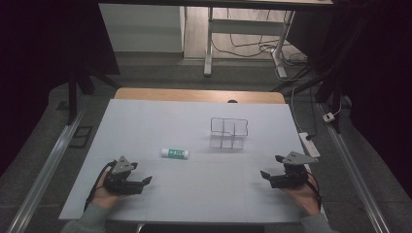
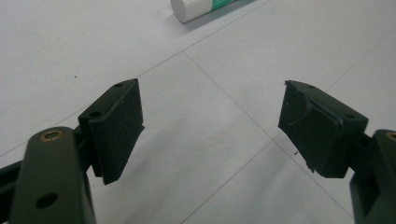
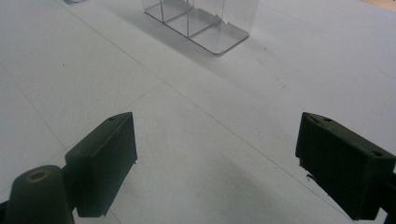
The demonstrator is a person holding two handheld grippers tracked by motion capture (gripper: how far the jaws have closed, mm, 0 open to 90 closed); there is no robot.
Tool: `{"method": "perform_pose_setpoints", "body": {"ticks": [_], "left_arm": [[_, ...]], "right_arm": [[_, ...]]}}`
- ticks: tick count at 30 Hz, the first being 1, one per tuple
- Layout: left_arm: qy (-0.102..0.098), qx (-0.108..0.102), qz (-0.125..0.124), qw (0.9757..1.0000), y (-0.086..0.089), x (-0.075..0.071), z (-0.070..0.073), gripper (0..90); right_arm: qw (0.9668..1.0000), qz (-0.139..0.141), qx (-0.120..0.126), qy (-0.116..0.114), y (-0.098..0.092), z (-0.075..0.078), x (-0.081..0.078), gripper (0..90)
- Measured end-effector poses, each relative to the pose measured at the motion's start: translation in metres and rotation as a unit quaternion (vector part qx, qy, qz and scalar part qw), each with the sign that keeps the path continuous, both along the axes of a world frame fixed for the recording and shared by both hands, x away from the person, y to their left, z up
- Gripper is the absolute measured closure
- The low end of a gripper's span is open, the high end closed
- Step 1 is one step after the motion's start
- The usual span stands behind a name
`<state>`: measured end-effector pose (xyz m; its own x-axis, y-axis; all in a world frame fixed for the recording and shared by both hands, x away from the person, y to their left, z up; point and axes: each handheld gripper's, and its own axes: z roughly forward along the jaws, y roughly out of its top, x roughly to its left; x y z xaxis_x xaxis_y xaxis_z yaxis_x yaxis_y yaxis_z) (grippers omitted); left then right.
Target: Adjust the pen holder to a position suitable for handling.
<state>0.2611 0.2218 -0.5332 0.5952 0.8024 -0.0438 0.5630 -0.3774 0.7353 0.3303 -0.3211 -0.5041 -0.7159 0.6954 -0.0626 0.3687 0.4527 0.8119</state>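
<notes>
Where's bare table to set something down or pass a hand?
Free: the strip between the left gripper and right gripper, both open, and the far-left stretch of the table. Tighter: the gap between the glue stick and the clear divided box.

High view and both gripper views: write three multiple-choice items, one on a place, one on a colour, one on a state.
1. The glue stick lies nearer which gripper? A left B right C midway
2. Its label colour? A red B green C blue
3. The clear divided box is: A holding the stick B tipped over C empty, upright

A: in the high view the stick lies just beyond the left gripper, far from the right gripper.
B: a green band shows on the white tube.
C: its compartments stand bare.
</notes>
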Motion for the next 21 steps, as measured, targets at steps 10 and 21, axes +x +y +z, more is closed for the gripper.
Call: {"method": "perform_pose_setpoints", "body": {"ticks": [10, 21], "left_arm": [[0.001, 0.003, 0.003, 1.0, 0.0012, -0.0013, -0.0003, 21.6], [0.0, 0.004, 0.005, 1.0, 0.0031, -0.0011, -0.001, 21.6]], "right_arm": [[1.0, 0.007, -0.002, 0.003, 0.001, -0.0013, 0.0015, 14.2], [0.9998, 0.009, -0.012, 0.012, 0.0025, -0.0032, 0.0022, 15.3]]}}
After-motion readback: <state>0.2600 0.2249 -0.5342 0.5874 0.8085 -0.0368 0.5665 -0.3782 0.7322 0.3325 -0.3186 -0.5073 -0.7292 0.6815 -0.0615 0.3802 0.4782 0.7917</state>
